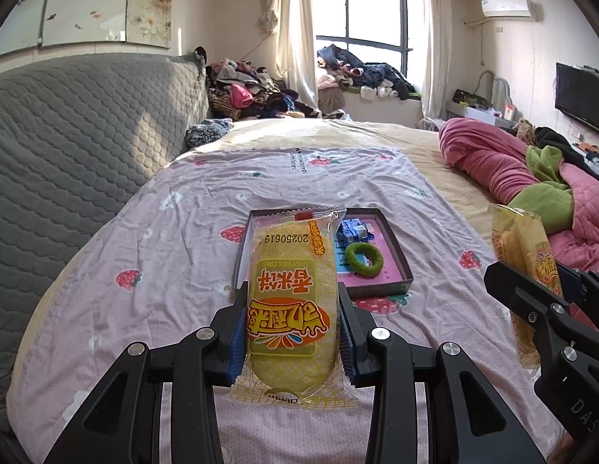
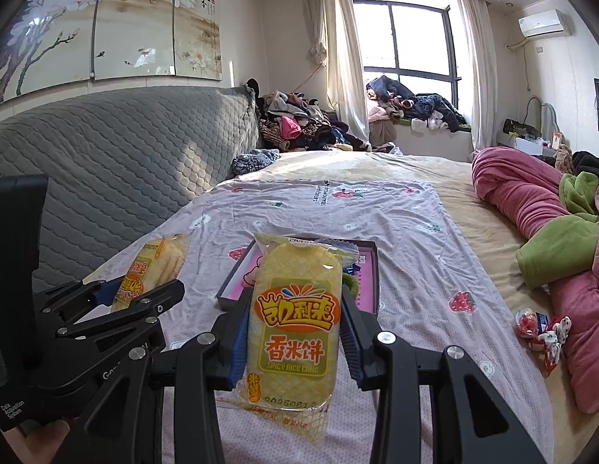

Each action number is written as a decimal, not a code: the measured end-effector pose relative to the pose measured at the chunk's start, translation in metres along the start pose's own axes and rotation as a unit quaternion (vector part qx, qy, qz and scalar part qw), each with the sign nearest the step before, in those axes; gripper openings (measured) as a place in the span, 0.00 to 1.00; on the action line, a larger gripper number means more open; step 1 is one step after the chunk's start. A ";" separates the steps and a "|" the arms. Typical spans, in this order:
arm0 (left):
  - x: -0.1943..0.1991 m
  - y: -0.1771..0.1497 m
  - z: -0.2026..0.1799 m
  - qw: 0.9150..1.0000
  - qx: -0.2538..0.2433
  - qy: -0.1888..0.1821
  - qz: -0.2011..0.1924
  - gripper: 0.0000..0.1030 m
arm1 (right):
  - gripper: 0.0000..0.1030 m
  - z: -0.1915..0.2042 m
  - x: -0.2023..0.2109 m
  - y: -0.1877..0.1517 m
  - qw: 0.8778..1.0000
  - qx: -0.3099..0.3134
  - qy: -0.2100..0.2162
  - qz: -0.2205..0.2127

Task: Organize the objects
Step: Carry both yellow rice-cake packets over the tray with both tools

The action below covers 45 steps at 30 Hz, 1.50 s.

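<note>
My left gripper [image 1: 292,301] is shut on a yellow rice cake packet [image 1: 287,255], held upside down above the bed. Just beyond it lies an open box with a pink inside [image 1: 400,259], holding a green ring [image 1: 363,259] and blue packets [image 1: 351,232]. My right gripper [image 2: 295,332] is shut on a second yellow rice cake packet [image 2: 295,294], label upright, in front of the same box [image 2: 231,290]. Each gripper shows in the other's view: the right gripper [image 1: 539,282] at the right edge with its packet [image 1: 519,243], the left gripper [image 2: 140,290] at the left with its packet [image 2: 156,263].
The box rests on a lilac strawberry-print sheet [image 1: 164,270] over the bed. A grey quilted headboard [image 1: 75,135] runs along the left. A rolled pink quilt with green lining [image 2: 550,247] fills the right side. Small red-and-white wrapped sweets [image 2: 541,328] lie beside it.
</note>
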<state>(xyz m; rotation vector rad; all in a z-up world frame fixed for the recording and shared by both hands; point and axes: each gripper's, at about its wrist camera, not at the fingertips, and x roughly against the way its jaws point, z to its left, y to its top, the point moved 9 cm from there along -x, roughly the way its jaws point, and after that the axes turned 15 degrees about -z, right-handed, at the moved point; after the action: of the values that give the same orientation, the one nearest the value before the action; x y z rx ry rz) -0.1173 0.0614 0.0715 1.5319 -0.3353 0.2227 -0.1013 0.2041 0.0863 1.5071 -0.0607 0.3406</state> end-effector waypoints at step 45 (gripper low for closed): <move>-0.079 0.024 0.008 1.000 -0.006 0.007 0.008 0.39 | 0.40 -0.026 -0.067 0.014 0.999 0.025 -0.019 0.015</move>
<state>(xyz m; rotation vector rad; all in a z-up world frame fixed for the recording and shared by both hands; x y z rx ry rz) -0.2006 0.0597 0.0667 1.5164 -0.3381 0.2443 -0.1732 0.2175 0.0817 1.5637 -0.1054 0.3399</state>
